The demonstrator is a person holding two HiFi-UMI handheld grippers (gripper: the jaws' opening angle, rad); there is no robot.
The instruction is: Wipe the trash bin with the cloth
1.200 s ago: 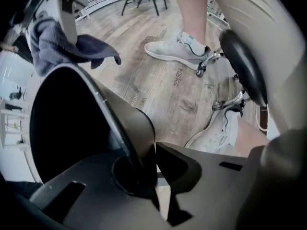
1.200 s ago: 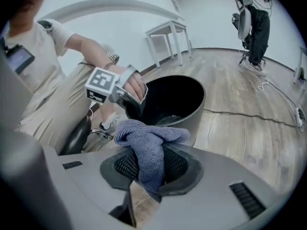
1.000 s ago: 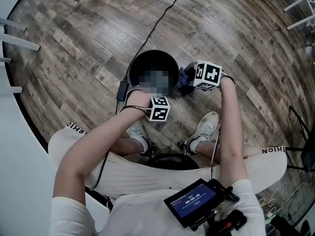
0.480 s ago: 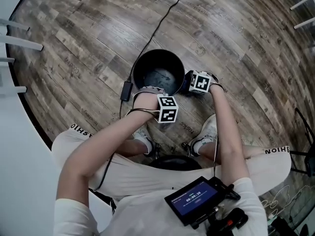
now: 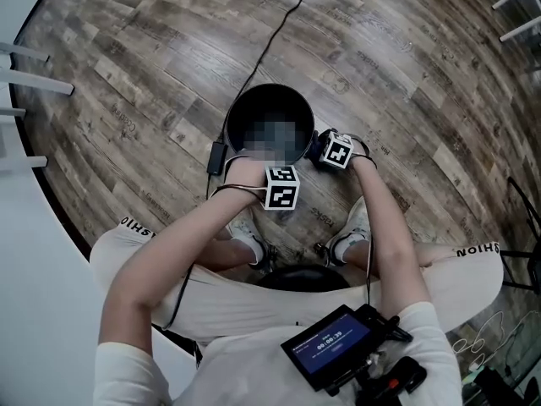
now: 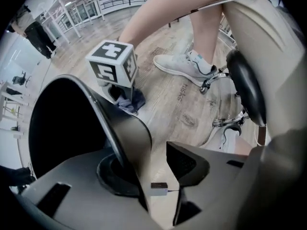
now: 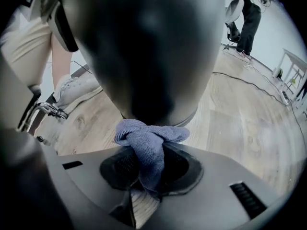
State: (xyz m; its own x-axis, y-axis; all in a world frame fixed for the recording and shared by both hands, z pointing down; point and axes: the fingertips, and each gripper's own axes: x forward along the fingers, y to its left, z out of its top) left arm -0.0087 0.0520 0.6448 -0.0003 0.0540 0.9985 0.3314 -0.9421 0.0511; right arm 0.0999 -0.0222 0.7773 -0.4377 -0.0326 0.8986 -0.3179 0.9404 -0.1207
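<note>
The black trash bin [image 5: 269, 108] stands on the wood floor in front of the seated person. My left gripper [image 6: 149, 163] points down over the bin's near rim [image 6: 125, 128]. Its jaws have just been opening, and the rim wall stands between them with a gap on the right side. Its marker cube [image 5: 281, 186] shows in the head view. My right gripper [image 7: 151, 171] is shut on a bunched blue cloth [image 7: 148, 145] and holds it against the bin's outer wall [image 7: 144, 47], low on the right. That cloth [image 6: 129, 102] also shows under the right cube [image 6: 112, 63].
A black cable [image 5: 279, 32] runs across the floor to an adapter [image 5: 217, 156] left of the bin. The person's shoes [image 5: 359, 218] and a black stool seat [image 5: 296, 279] sit close behind the bin. White furniture legs [image 5: 34, 79] stand at far left.
My right gripper has sunk down the bin's right side with the cloth. The left hand has stayed at the near rim.
</note>
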